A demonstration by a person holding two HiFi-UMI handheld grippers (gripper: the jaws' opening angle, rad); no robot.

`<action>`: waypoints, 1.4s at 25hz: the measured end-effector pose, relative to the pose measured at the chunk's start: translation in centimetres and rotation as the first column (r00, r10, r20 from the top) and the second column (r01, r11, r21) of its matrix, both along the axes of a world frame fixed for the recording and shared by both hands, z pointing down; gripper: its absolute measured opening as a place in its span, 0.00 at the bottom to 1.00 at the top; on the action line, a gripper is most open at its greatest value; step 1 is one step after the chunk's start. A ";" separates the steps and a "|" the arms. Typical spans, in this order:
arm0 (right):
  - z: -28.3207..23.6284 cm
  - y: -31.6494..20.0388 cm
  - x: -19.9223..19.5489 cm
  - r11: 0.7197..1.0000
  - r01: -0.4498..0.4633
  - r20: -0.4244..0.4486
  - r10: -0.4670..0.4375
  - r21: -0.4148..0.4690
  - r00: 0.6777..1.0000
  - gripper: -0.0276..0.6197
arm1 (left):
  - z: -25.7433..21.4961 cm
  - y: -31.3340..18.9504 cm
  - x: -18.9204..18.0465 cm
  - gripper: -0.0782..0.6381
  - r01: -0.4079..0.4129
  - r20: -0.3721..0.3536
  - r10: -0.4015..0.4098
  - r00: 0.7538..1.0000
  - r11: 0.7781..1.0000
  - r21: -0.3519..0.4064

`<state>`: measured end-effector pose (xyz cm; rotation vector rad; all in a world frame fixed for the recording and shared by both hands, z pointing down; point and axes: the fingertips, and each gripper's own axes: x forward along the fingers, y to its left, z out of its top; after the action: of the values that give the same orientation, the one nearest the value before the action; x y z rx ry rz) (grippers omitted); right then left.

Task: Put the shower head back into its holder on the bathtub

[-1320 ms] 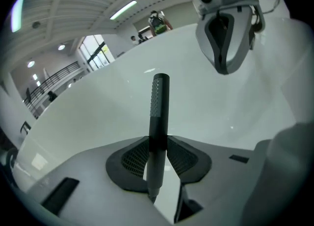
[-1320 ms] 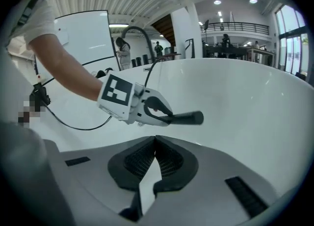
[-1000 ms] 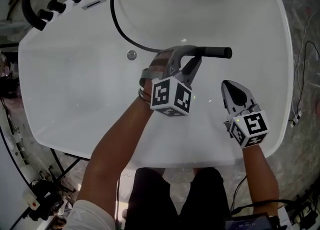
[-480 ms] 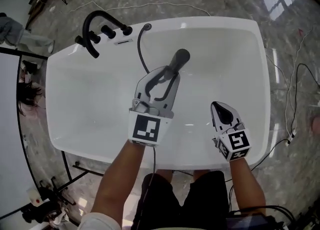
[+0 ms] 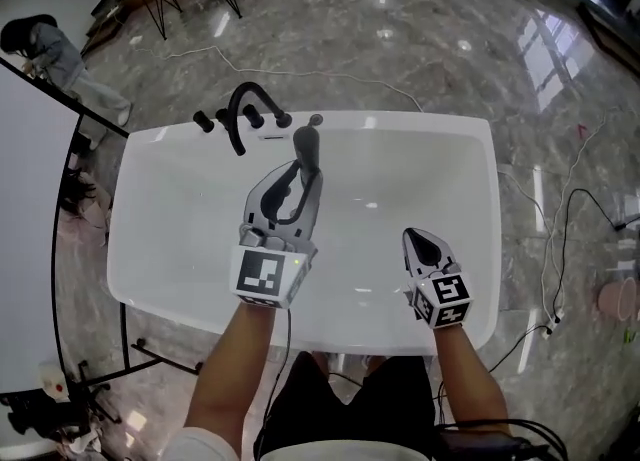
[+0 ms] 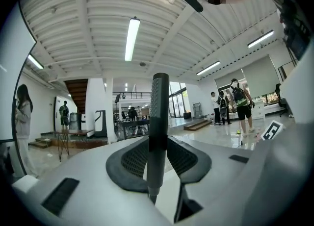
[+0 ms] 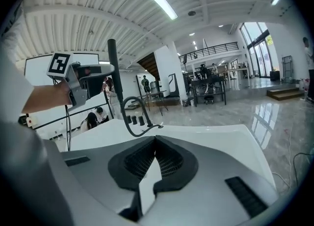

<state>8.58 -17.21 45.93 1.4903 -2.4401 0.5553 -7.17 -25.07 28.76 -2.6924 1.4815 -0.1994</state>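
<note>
My left gripper (image 5: 297,181) is shut on the dark grey shower head (image 5: 307,152), held upright high above the white bathtub (image 5: 160,239). In the left gripper view the shower head (image 6: 158,122) stands vertical between the closed pads. The hose hangs down beside my left arm; its end at the tub's holder hole (image 5: 316,120) is hard to make out. The black faucet (image 5: 243,109) with its knobs sits on the tub's far rim. My right gripper (image 5: 425,246) is shut and empty over the tub's near right side. In the right gripper view the faucet (image 7: 135,117) and the left gripper (image 7: 81,83) show ahead.
A glossy marble floor (image 5: 420,49) surrounds the tub. Cables (image 5: 560,249) trail on the floor to the right. A white partition (image 5: 30,249) stands to the left, with a person (image 5: 50,49) beyond it. Tables and chairs stand at the far side of the room.
The left gripper has lifted the shower head out of the tub and turned it upright toward the faucet end. The camera has risen, so the tub looks smaller. The right gripper stays shut.
</note>
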 end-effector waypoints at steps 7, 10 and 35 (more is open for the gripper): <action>-5.8 -2.3 -1.1 0.999 0.029 -0.005 -0.029 0.043 1.000 0.06 | -5.2 -2.5 -3.2 0.28 0.075 -0.080 -0.073 0.994 0.997 0.027; -8.0 -3.8 -1.2 0.997 0.036 -0.015 -0.036 0.061 0.999 0.06 | -6.7 -4.1 -4.3 0.28 0.108 -0.122 -0.104 0.987 0.994 0.025; -4.7 -15.0 -5.8 0.992 0.107 -0.081 -0.102 0.061 0.991 0.06 | 3.1 -17.2 -5.2 0.28 0.197 -0.154 -0.207 0.966 0.977 -0.078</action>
<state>2.75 -32.21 41.24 1.3703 -2.4808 0.3936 -12.40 -42.23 31.88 -2.6579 1.8270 -0.0365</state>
